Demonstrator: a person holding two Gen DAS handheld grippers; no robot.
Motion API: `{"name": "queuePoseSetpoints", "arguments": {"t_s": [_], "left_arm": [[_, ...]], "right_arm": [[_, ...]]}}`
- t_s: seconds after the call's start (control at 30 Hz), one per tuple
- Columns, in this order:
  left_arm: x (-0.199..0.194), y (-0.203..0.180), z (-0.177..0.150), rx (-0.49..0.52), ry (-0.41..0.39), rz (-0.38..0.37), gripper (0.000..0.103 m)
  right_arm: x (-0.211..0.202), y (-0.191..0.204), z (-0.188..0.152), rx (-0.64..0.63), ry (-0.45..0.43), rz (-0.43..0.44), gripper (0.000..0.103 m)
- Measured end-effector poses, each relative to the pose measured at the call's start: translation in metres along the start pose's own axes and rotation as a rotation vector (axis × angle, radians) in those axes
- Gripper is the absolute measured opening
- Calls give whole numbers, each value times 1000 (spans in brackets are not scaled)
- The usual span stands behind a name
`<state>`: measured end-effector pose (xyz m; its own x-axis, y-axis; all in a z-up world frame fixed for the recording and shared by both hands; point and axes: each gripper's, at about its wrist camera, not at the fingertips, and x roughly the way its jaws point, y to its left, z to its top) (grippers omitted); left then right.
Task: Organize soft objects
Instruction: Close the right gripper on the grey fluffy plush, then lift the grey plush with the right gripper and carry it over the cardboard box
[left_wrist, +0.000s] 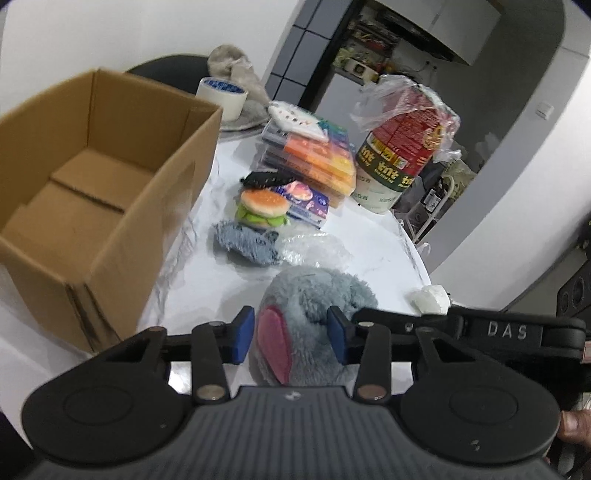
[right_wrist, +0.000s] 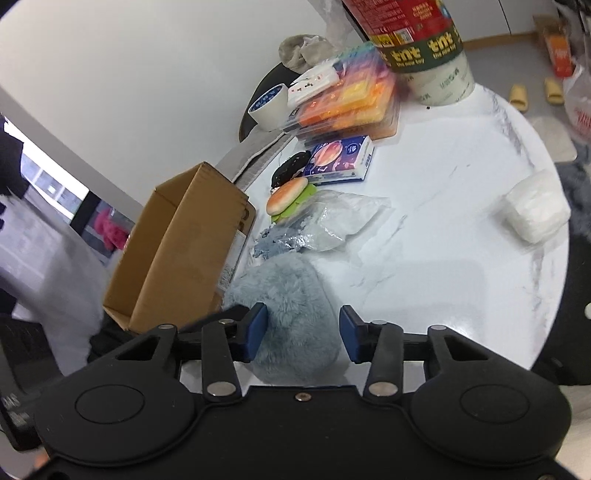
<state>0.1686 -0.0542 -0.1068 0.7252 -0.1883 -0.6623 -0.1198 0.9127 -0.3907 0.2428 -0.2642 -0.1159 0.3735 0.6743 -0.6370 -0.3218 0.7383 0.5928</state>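
A blue-grey plush toy (left_wrist: 314, 291) with a pink ear lies at the near edge of the white table. My left gripper (left_wrist: 291, 332) has the toy between its blue pads, and both pads press into the fur. From the other side, my right gripper (right_wrist: 301, 328) straddles the same plush toy (right_wrist: 288, 288). Its left pad touches the fur, while a thin gap shows at the right pad. A squishy burger (left_wrist: 263, 208) and a blue-grey cloth (left_wrist: 247, 243) lie further in. An empty cardboard box (left_wrist: 92, 177) stands open to the left.
Behind the burger lie a tissue pack (left_wrist: 306, 203), stacked colourful cases (left_wrist: 314, 155), a bagged red tub (left_wrist: 402, 140) and a tape roll (left_wrist: 221, 96). Crumpled clear plastic (right_wrist: 340, 218) lies mid-table, and a white wad (right_wrist: 535, 210) sits near the right rim.
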Motion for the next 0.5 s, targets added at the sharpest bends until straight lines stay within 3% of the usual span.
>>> {"name": "queuePoseSetpoints", "arguments": {"t_s": [0.1, 0.23, 0.5], "left_arm": [[3, 2, -2, -37, -1, -12, 42], [4, 6, -6, -84, -6, -23, 34], [-17, -2, -6, -61, -51, -25, 32]], "right_arm": [[8, -6, 2, 27, 25, 19, 39], [13, -6, 1, 52, 39, 39, 33], [-2, 11, -2, 14, 1, 31, 30]]}}
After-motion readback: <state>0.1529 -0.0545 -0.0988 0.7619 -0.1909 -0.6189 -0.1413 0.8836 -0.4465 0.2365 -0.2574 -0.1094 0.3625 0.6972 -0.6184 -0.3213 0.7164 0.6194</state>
